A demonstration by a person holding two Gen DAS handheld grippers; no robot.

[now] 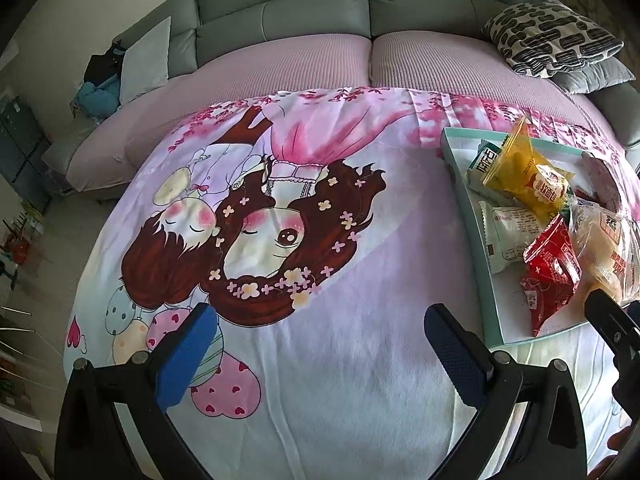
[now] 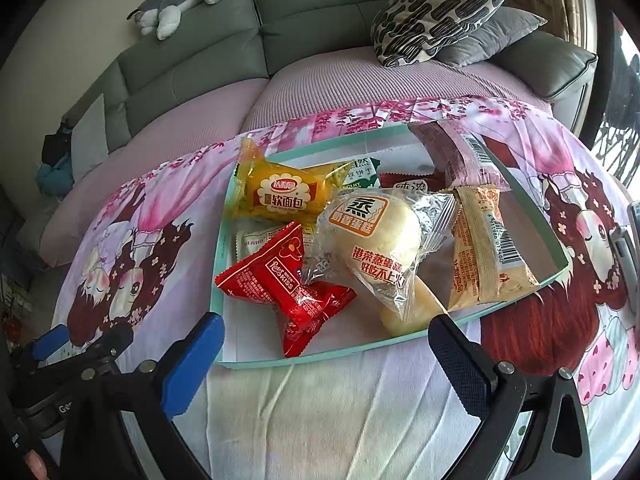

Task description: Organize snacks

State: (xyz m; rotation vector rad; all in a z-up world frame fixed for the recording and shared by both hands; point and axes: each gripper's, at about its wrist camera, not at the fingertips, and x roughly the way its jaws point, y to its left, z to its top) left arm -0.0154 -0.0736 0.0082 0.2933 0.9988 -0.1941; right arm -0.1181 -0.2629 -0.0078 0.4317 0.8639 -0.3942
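A shallow teal-rimmed tray (image 2: 320, 357) lies on a cartoon-print cloth (image 1: 320, 360) and holds several wrapped snacks. They include a yellow soft-bread pack (image 2: 276, 196), a red packet (image 2: 280, 284), a clear steamed-cake bag (image 2: 372, 248), a tan pack (image 2: 484, 252) and a pink pack (image 2: 464, 156). My right gripper (image 2: 324, 344) is open and empty, just before the tray's near rim. My left gripper (image 1: 316, 336) is open and empty over the cloth, left of the tray (image 1: 488, 300). The left wrist view also shows the yellow pack (image 1: 524, 176) and red packet (image 1: 550, 276).
A grey sofa (image 1: 360, 4) with pink seat covers stands behind the cloth. Patterned and grey cushions (image 2: 444, 16) lie at its right end. A plush toy (image 2: 180, 0) lies on the sofa back. Clutter lies on the floor at the left.
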